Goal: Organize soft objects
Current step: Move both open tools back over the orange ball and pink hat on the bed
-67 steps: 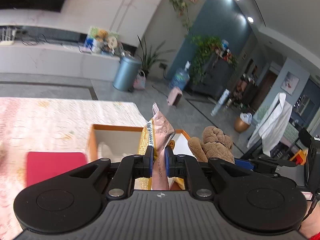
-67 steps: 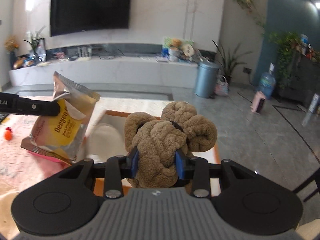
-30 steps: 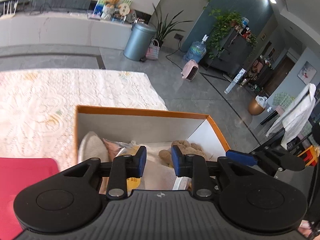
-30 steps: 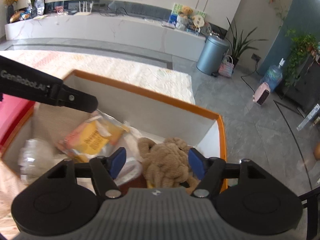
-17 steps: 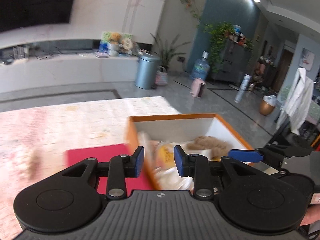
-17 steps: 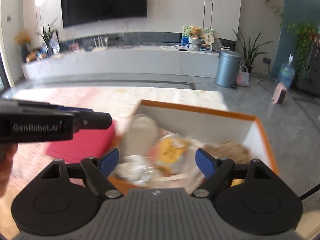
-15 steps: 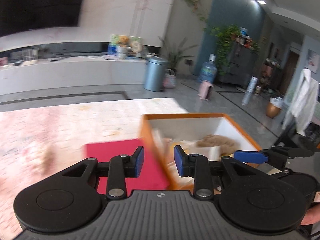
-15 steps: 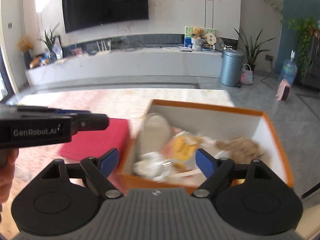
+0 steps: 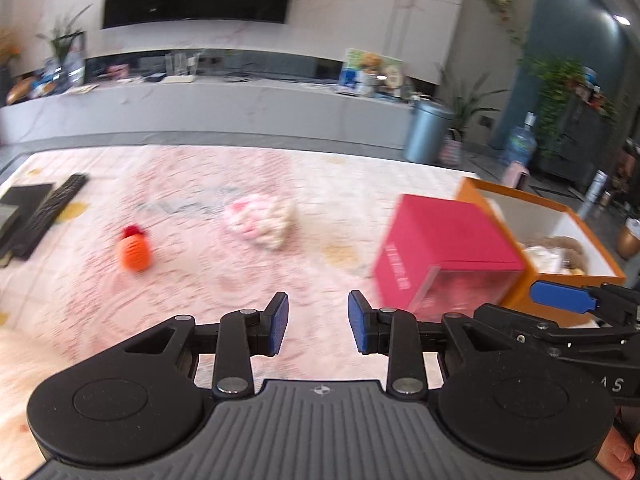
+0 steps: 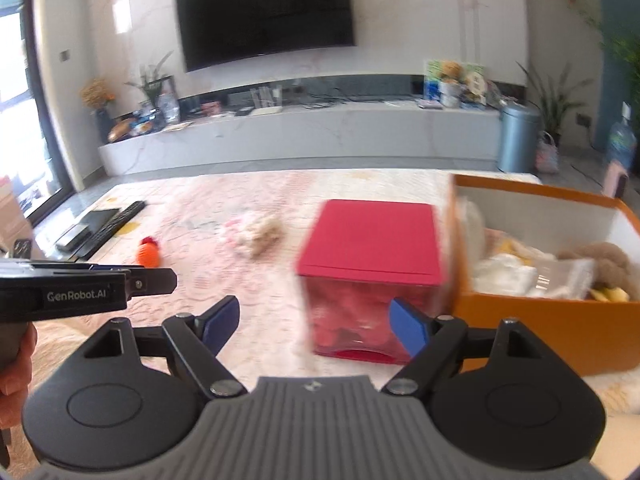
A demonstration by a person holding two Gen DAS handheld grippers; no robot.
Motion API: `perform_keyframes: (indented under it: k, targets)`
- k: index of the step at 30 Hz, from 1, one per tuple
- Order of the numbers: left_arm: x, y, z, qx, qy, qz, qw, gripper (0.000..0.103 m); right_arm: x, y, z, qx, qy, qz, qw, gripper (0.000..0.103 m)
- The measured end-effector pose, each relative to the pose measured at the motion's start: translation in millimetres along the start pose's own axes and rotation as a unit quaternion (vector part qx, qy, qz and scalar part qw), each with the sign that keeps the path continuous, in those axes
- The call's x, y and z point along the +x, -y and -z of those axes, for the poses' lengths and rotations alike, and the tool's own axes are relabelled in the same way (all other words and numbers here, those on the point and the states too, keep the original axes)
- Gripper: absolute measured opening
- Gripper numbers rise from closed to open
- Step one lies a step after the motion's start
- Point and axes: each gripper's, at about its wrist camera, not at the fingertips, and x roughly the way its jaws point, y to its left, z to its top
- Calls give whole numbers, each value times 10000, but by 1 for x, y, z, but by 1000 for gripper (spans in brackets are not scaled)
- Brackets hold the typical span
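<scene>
- Your left gripper [image 9: 318,322] and right gripper [image 10: 314,320] both hover released and empty over the pink tablecloth [image 9: 200,280].
- The orange box [image 10: 540,324], at 3 o'clock, already holds a brown plush [image 10: 608,260] and packets.
- Two soft things remain out: the orange toy [image 9: 135,254] at 10 o'clock and the pink-and-cream plush [image 9: 260,222] at 12.
- Likely next: reach one, clench gently, carry it past the red box [image 10: 370,236].

Only readable bit is "GenRobot.AI" on the black handheld left gripper [image 10: 132,280], far left of the right-wrist frame.
</scene>
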Motion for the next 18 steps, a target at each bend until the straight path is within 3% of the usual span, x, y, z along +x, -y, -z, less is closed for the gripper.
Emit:
perform_keyframes:
  k: [10, 18]
  targets:
    - [-1, -68, 14, -518, 36, -452, 9976, 37, 50, -64, -3, -552, -143, -168, 9982, 84]
    - [18, -113, -9, -1135, -8, -847, 9899, 37, 92, -91, -22, -797, -308, -227, 9961, 90]
